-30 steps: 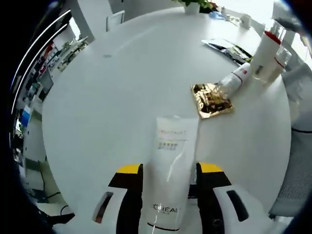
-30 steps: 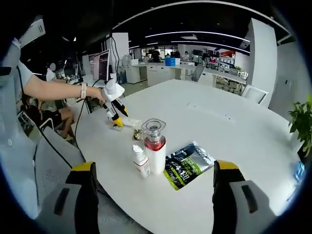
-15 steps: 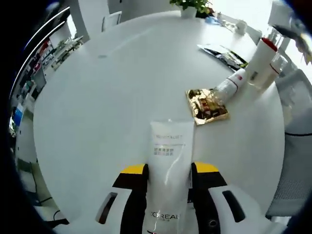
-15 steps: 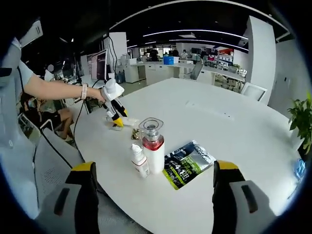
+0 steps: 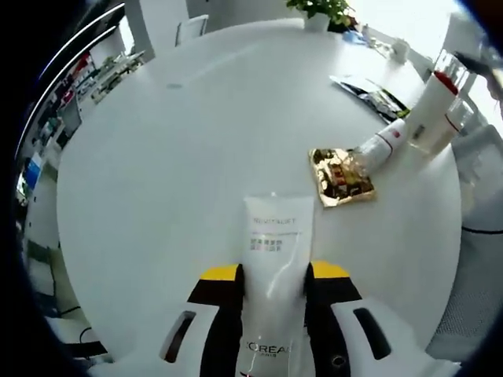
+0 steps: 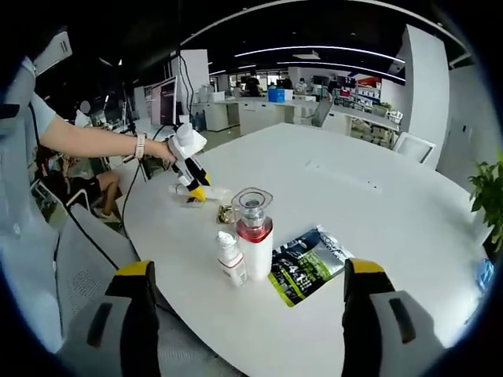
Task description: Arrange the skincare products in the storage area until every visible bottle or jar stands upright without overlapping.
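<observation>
A white L'Oreal tube [image 5: 273, 275] lies lengthwise between my left gripper's [image 5: 273, 275] yellow-tipped jaws, which are shut on it above the white round table [image 5: 181, 157]. In the right gripper view that gripper [image 6: 194, 188] and the tube [image 6: 203, 195] are far left, low over the table [image 6: 369, 212]. A tall white bottle with a red band and clear cap [image 6: 253, 236] [image 5: 431, 98] stands upright. A small white bottle [image 6: 231, 259] [image 5: 380, 142] stands beside it. My right gripper [image 6: 247, 310] is open at the table's near edge, nothing between its jaws.
A gold foil packet [image 5: 341, 174] [image 6: 225, 213] lies flat near the small bottle. A dark green sachet [image 6: 306, 263] [image 5: 368, 85] lies beside the tall bottle. A potted plant [image 5: 318, 9] stands at the far edge. A person's arm [image 6: 94, 143] holds the left gripper. Mesh chair [image 6: 78, 259] at left.
The left gripper view has shifted slightly, with the tube still held in the shut jaws. In the right gripper view the left gripper has moved a little towards the bottles.
</observation>
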